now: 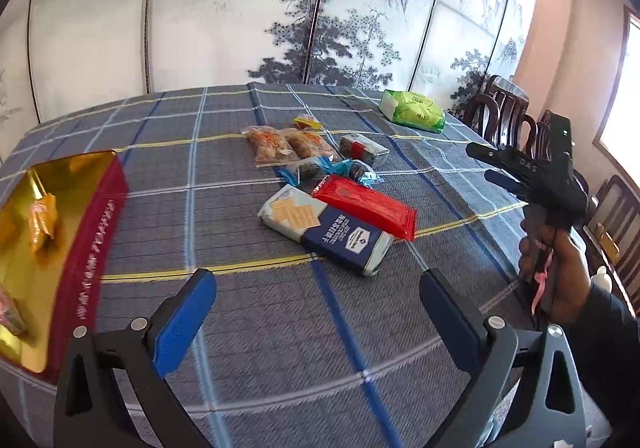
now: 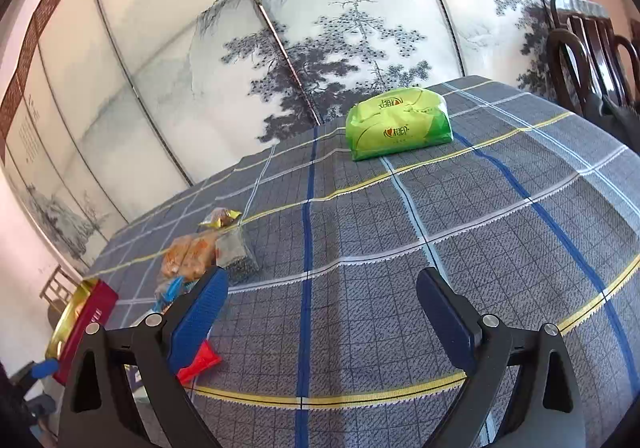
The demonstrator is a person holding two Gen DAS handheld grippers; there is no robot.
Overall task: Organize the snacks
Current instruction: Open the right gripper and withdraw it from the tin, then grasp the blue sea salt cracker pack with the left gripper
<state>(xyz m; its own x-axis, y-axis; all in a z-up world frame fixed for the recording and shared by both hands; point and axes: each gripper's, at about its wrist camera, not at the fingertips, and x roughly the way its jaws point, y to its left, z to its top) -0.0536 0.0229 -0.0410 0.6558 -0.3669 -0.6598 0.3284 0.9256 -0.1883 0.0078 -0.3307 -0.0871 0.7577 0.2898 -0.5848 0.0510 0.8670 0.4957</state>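
Plaid grey-blue cloth covers the table (image 1: 280, 328), whose far edge curves along the foot of a painted folding screen (image 1: 240, 8). At the left edge of the left wrist view stands a red tin (image 1: 86, 248) with a gold interior, a few wrapped snacks already lying inside it. The loose snacks cluster at mid-frame: a navy cracker pack (image 1: 326, 234) with a red pack (image 1: 364, 206) resting on its upper right corner, blue-wrapped sweets (image 1: 332, 170) above them, then two clear bags of orange crisps (image 1: 286, 144) and a small yellow packet (image 1: 307, 123). A green pack (image 1: 412, 110) lies apart near the table's far right edge. Bare cloth fills the lower centre, between the cluster and the left gripper (image 1: 318, 286), whose jaws are spread wide with nothing between them. At the right of that view a hand (image 1: 560, 268) holds the right gripper (image 2: 322, 288) above the table's right edge. In the right wrist view its jaws are likewise spread and empty, over open cloth; the green pack sits upper centre, the cluster and tin at lower left. Dark wooden chairs (image 2: 580, 60) line the table's right side.
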